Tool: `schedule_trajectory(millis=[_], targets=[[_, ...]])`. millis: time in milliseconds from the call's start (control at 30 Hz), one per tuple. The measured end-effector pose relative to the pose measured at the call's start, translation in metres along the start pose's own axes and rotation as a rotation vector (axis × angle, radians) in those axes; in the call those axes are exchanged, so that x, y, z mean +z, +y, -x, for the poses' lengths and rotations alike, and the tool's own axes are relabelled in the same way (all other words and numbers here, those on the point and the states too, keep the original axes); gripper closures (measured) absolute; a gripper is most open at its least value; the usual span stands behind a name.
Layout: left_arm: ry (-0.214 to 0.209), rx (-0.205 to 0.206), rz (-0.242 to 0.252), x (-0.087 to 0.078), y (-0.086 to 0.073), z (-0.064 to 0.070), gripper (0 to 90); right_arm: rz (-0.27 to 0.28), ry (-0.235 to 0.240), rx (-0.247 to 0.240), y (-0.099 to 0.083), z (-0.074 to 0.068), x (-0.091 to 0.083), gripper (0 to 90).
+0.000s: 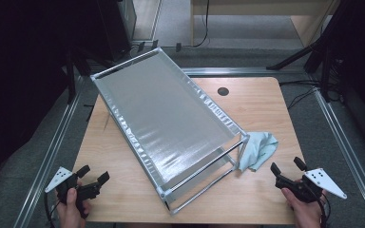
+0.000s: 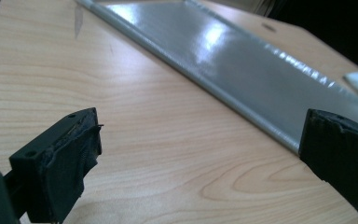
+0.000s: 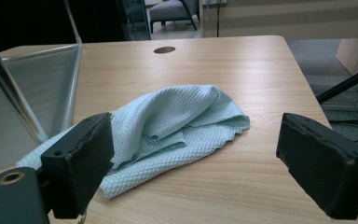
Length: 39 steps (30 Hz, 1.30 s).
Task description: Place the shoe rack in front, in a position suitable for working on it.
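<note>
A silver metal shelf rack (image 1: 166,118) lies diagonally across the wooden table (image 1: 261,109), and its shiny top (image 2: 242,60) runs across the left gripper view. A crumpled light blue cloth (image 1: 259,149) lies at the rack's right near corner, partly under its leg (image 3: 177,126). My left gripper (image 1: 94,174) is open at the table's near left corner, a hand's width from the rack, with nothing between its jaws (image 2: 200,154). My right gripper (image 1: 287,167) is open at the near right, just in front of the cloth, with nothing between its jaws (image 3: 191,163).
A round cable hole (image 1: 223,91) sits in the table's far right part. Metal floor rails (image 1: 52,147) run along both sides of the table. Dark stands and cables (image 1: 323,52) are at the far right, and a wooden bench is behind.
</note>
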<state>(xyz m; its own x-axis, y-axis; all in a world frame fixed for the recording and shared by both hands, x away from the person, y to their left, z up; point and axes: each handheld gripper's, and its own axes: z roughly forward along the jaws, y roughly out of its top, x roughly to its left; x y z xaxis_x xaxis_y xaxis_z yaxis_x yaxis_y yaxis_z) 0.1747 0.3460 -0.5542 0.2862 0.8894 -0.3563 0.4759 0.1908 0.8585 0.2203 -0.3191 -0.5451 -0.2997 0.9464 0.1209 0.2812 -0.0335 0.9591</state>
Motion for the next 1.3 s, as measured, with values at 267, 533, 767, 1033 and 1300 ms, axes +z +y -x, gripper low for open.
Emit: schedule_trajectory(millis=[267,533,767,1033,1300], targets=[[-0.066,0.085,0.081,-0.011,0.008,0.022,0.0,0.012,0.039,0.004,0.005,-0.008,0.002,13.7],[-0.204,0.108,0.084,-0.011,0.005,0.058,0.0,0.049,0.111,0.002,0.017,-0.034,0.007,24.2],[-0.321,0.211,0.061,-0.011,-0.002,0.104,0.0,0.038,0.241,-0.038,0.017,-0.075,0.02,33.3],[-0.491,0.237,0.045,-0.003,-0.004,0.154,4.9,0.023,0.194,-0.054,0.027,-0.1,0.045,60.3],[-0.432,0.394,-0.004,0.012,-0.026,0.194,23.5,0.011,0.163,-0.062,0.029,-0.102,0.052,71.8]])
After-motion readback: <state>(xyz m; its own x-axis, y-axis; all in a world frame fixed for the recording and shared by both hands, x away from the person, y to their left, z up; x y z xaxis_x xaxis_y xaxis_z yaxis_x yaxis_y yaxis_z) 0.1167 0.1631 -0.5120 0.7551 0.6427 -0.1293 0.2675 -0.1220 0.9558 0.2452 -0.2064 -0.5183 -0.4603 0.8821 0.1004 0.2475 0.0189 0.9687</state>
